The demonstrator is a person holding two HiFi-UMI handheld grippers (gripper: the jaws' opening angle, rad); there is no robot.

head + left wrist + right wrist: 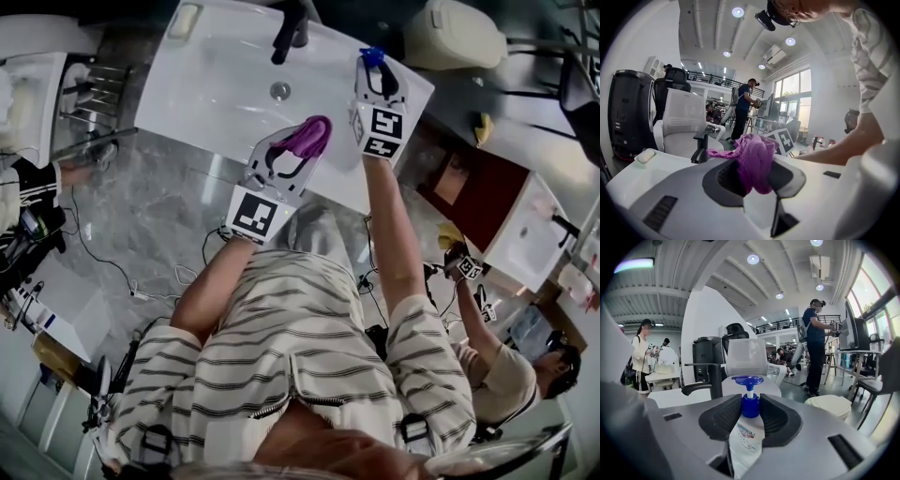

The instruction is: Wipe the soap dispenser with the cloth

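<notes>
- Currently the left tool is clamped on a bunched purple knitted cloth; the left gripper view shows the fabric squeezed between the two dark pads, spilling above them with a loose tail trailing to the left.
- Right tool is closed at a middling width on a clear plastic soap dispenser with a blue pump head. The ribbed pads press on either side of the blue collar and bottle shoulder, the pump head stands above the pads, and the labelled body hangs below them.
- The soap dispenser stands upright in the right gripper view.
- In the head view the dispenser is held over the right-hand part of a white washbasin counter, near its right edge, and only the blue top shows past the tool.
- The cloth is over the front edge of the same counter, left of the dispenser and nearer the person. The two are apart, not touching.
- A black tap stands at the back of the basin, with a round metal drain in front of it, between tap and cloth.
- A pale oblong block lies on the far-left corner of the counter.
- The operator wears a striped short-sleeved shirt, with both forearms bare.
</notes>
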